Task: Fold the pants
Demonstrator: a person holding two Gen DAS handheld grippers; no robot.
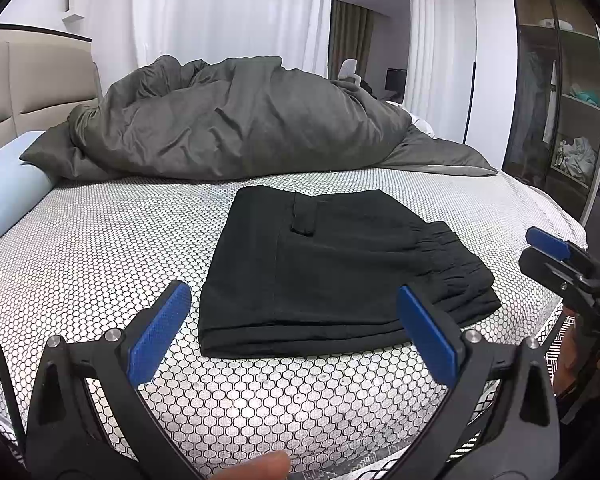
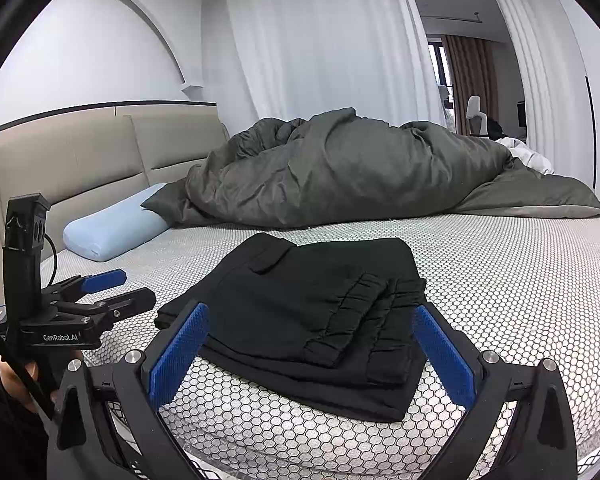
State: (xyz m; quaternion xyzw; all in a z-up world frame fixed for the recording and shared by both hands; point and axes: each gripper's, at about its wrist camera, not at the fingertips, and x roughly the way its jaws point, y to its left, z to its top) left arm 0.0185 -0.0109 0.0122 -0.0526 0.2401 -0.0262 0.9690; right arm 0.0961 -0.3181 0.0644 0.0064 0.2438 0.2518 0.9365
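Your left tongs (image 1: pixel 294 328) are spread wide and empty, hovering just short of the folded black pants (image 1: pixel 332 272), which lie flat on the bed (image 1: pixel 100 248) straight ahead. Your right tongs (image 2: pixel 312 354) are also spread and empty, with the pants' gathered cuffs (image 2: pixel 364 320) showing between their blue pads (image 2: pixel 178 354). Beyond the pants, a grey duvet (image 1: pixel 228 120) lies heaped

Bed (image 1: pixel 100 248) with honeycomb-patterned cover, folded black pants (image 1: pixel 324 272), rumpled grey duvet (image 1: pixel 236 120), light blue pillow (image 2: pixel 116 226)
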